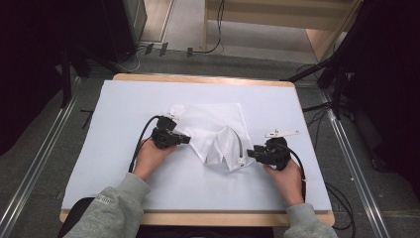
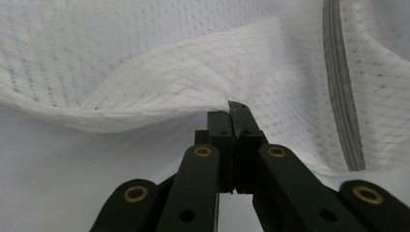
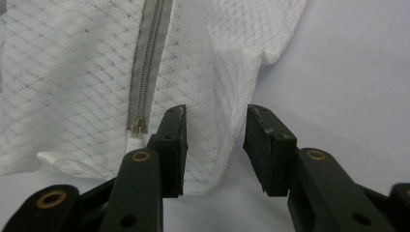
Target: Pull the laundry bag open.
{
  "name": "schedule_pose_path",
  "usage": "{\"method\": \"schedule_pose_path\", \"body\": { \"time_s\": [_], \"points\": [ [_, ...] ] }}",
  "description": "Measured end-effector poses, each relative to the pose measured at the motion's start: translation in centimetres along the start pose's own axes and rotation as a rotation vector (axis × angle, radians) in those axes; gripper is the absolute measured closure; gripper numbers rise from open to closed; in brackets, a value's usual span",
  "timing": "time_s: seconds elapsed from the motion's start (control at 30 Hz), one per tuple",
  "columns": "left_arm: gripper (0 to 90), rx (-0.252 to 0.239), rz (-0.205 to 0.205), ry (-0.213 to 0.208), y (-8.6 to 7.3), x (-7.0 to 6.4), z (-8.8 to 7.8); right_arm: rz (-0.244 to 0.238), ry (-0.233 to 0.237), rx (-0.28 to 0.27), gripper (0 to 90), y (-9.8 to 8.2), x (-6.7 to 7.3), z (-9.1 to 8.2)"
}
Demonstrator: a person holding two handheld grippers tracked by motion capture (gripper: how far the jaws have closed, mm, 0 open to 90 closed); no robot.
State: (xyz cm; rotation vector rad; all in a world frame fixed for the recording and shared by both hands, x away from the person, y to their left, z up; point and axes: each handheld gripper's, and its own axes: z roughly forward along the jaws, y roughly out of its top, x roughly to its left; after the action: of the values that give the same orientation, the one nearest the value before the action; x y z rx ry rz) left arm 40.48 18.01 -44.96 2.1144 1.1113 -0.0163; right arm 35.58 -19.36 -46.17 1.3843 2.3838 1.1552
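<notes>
White mesh bag (image 1: pixel 213 133) lies crumpled near the middle of the desk (image 1: pixel 124 99), between the two tongs, its far part flat and its near part folded up into a ridge. A grey zipper (image 3: pixel 147 63) runs along it, and the metal pull (image 3: pixel 137 126) sits at the zipper's end just beside the right tongs' left jaw. The left tongs (image 1: pixel 184 140), held in the left hand (image 1: pixel 148 157), reach in from the bag's left side; in the left gripper view they (image 2: pixel 233 107) are clenched on a raised fold of the mesh, the jaws pressed together with the fabric pinched at their tips. The right tongs (image 1: pixel 250 153), in the right hand (image 1: pixel 287 179), sit at the bag's near right corner; in the right gripper view they (image 3: pixel 215 145) are released, the jaws standing apart with a hanging edge of mesh in the gap between them, and whether either jaw touches it is hard to tell. From the high view the zipper is too small to follow, and both tongs' tips are largely hidden by their black bodies.
</notes>
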Motion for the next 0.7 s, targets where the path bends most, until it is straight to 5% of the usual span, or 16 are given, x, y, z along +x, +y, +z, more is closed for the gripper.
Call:
{"method": "schedule_pose_path", "body": {
  "time_s": [0.23,0.7],
  "points": [
    [90.0,0.006,-0.023,-0.015,0.2,1.4,-1.5,0.004,0.021,0.037,64.9,-0.1,0.2,0.5],
    [90.0,-0.037,-0.074,0.0,-0.2,5.2,-4.8,0.013,0.09,0.061,86.7,0.1,0.9,0.6]
  ]
}}
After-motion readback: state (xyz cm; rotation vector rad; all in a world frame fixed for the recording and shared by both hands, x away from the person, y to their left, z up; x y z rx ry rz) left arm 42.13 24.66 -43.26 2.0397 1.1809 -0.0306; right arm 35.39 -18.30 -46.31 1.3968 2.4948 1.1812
